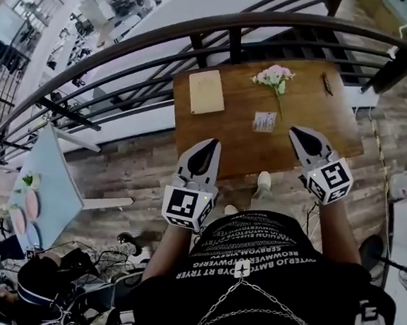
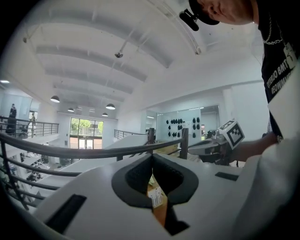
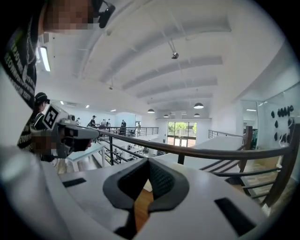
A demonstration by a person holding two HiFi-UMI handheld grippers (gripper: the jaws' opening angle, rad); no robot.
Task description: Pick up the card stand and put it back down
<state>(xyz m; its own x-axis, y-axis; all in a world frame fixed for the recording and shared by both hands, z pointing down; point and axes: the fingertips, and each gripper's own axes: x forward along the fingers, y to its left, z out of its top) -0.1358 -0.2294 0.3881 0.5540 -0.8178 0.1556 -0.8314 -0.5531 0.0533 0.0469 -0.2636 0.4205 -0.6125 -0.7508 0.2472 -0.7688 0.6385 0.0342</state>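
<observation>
Left tool (image 1: 211, 145): held out ahead of the torso, pointing forward and slightly downward, jaws together, nothing gripped. Right tool (image 1: 294, 131): beside the left but well apart from it, pitched the same way, jaws together, nothing gripped. Left forearm (image 1: 166, 250) and right forearm (image 1: 340, 230) both reach forward from the body. Each tool's marker cube sits at the rear, nearest the person.

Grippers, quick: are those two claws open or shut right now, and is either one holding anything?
Left gripper: closed, jaw tips together, holding nothing.
Right gripper: closed, jaw tips together, holding nothing.
</observation>
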